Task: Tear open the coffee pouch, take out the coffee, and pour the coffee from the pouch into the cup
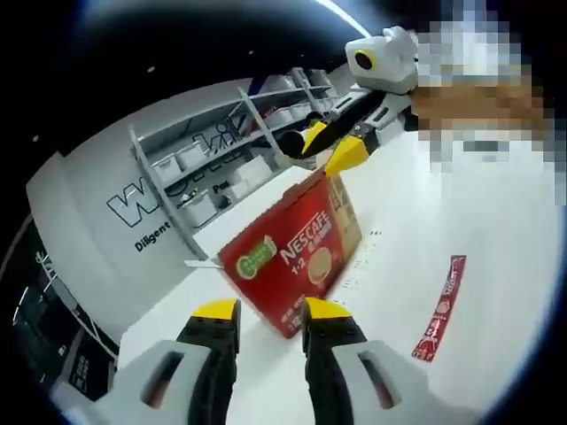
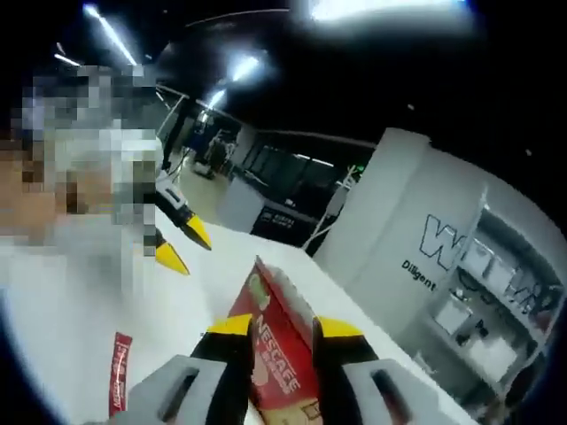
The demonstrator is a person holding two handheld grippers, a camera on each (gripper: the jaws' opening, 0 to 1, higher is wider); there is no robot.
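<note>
Standing between both grippers' jaws, Nescafé box (image 1: pixel 301 257).

NESCAFE 1+2 on red box (image 1: pixel 297 257), "Diligent" on wall (image 1: pixel 106 190)

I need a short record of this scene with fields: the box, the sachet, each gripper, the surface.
box: red Nescafe box, standing on the white table, top flap raised
sachet: red coffee stick, lying flat on the table, apart from the box
left gripper: open, just short of the box
right gripper: open, jaws either side of the box's upper edge
cup: not seen
</note>
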